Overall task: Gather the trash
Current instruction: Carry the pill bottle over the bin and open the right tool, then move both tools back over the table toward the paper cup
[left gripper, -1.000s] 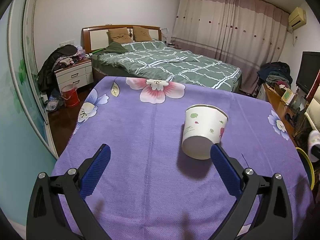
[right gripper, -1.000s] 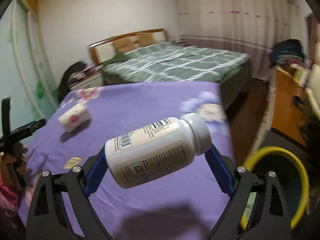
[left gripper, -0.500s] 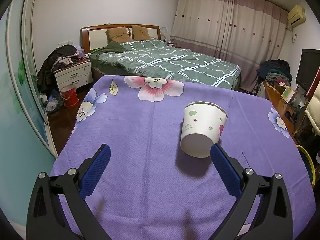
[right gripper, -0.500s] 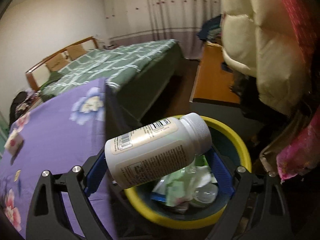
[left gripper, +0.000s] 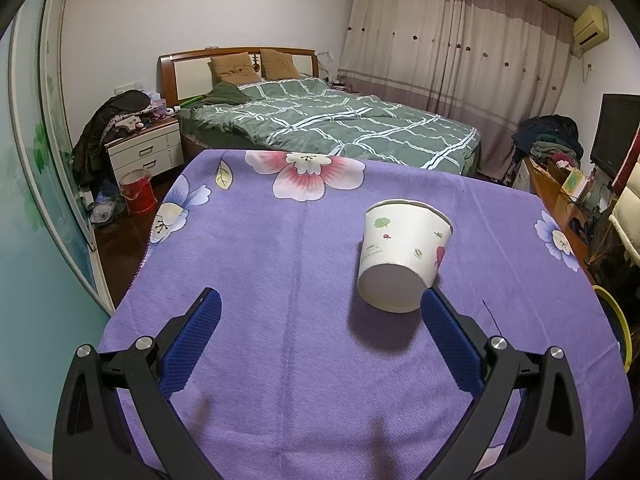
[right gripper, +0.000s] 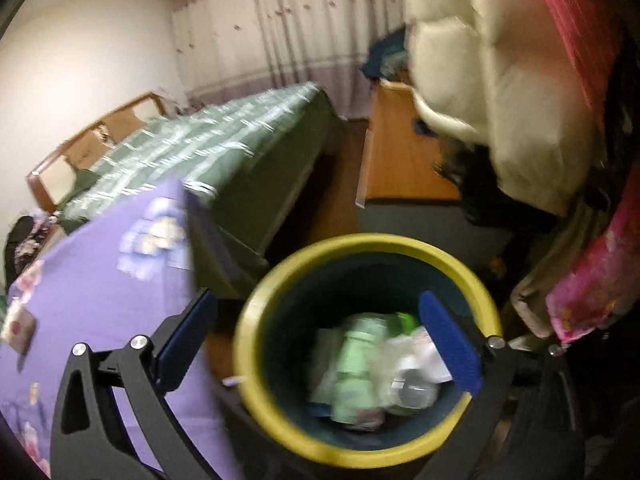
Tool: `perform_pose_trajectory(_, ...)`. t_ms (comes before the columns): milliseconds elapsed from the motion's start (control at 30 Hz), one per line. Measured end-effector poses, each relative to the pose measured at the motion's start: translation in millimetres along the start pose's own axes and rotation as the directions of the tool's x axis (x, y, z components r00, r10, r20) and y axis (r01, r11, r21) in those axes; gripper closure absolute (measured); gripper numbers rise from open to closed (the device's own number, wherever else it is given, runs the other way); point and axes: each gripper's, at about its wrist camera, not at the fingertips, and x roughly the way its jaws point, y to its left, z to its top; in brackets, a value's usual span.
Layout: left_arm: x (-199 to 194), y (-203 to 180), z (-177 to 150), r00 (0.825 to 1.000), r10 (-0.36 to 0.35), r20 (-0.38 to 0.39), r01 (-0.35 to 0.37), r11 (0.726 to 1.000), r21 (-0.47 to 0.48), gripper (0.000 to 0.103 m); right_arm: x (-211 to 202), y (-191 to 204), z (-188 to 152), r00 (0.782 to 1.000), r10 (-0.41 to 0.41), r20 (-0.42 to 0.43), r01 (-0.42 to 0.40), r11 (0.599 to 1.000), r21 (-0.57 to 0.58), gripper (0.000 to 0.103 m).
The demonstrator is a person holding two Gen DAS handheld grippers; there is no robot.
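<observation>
A white paper cup (left gripper: 402, 254) with small leaf prints lies on its side on the purple flowered tablecloth (left gripper: 280, 280), base toward me. My left gripper (left gripper: 318, 306) is open and empty; its right finger (left gripper: 448, 340) is just below and beside the cup's base. My right gripper (right gripper: 316, 312) is open and empty above the yellow-rimmed trash bin (right gripper: 280, 420), which holds blurred trash (right gripper: 372, 364). The cup also shows small at the left of the right wrist view (right gripper: 18, 322).
A bed with green checked bedding (left gripper: 332, 124) stands beyond the table. A nightstand (left gripper: 144, 152) and red bucket (left gripper: 138, 194) are at the left. The bin's rim (left gripper: 618, 320) shows off the table's right edge. A white padded jacket (right gripper: 500, 80) hangs over the bin area.
The right gripper carried the white bottle from over the table to the bin, then opened; the bottle is gone from the jaws. The left gripper drifted slightly.
</observation>
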Motion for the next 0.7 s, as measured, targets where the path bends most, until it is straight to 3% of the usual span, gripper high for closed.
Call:
perform_pose_trajectory(200, 4, -4, -1, 1.000, 0.004, -0.009, -0.004, 1.000, 0.023, 0.005, -8, 105, -20, 0.979, 0.202, 0.004, -0.200, 0.972, -0.125, 0.007)
perform_pose_trajectory(300, 6, -11, -3, 1.000, 0.004, -0.016, -0.003, 0.999, 0.051, 0.005, -11, 146, -35, 0.979, 0.200, 0.038, -0.185, 0.952, -0.244, 0.007)
perform_pose_trajectory(467, 9, -30, -5, 1.000, -0.003, -0.030, 0.007, 0.992, 0.123, 0.005, -32, 163, -40, 0.968, 0.202, 0.152, -0.147, 0.939, -0.312, 0.007)
perform_pose_trajectory(567, 10, -41, -2, 0.997, -0.037, -0.072, 0.048, 0.988, 0.150, 0.005, -30, 162, -40, 0.967, 0.208, 0.144, -0.157, 0.939, -0.305, 0.007)
perform_pose_trajectory(700, 24, -51, 9, 0.976, -0.114, -0.186, 0.145, 0.977, 0.158, 0.005, -27, 154, -37, 0.969, 0.219, 0.118, -0.182, 0.947, -0.265, 0.007)
